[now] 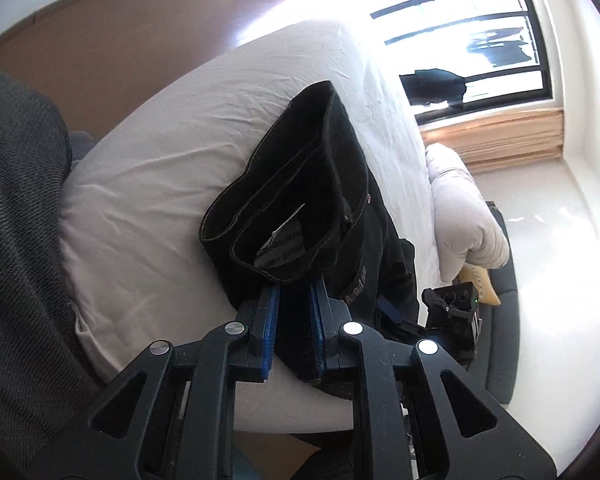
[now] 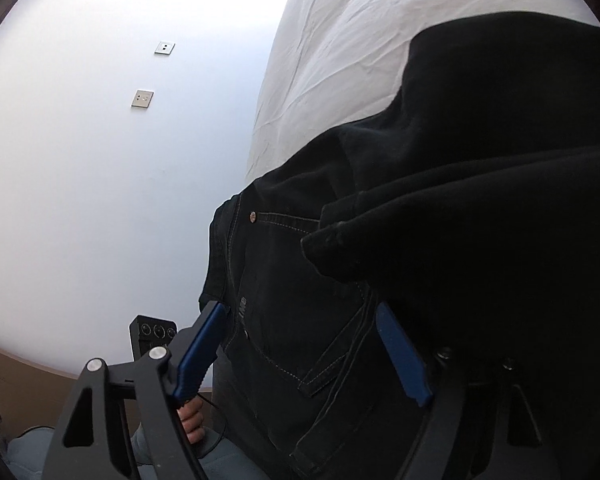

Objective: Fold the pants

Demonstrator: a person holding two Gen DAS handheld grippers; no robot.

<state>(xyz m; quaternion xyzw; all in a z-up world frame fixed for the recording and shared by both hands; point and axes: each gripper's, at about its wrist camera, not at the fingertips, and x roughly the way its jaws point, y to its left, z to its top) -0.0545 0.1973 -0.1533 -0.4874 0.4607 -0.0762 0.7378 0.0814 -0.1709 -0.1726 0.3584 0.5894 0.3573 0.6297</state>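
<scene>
Black pants (image 1: 320,184) lying folded mid-frame on the white bed (image 1: 147,184), hem end pinched in the nearly closed left gripper (image 1: 293,300), right gripper (image 2: 300,344) gaping around the pocket area, gripping nothing; advisable: lay hems square on the waistband, then smooth flat.

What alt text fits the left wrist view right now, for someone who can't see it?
The left gripper, jaws nearly closed, pinches the edge of black pants lying folded on a white bed. A bright barred window and a rolled white duvet lie beyond.
</scene>
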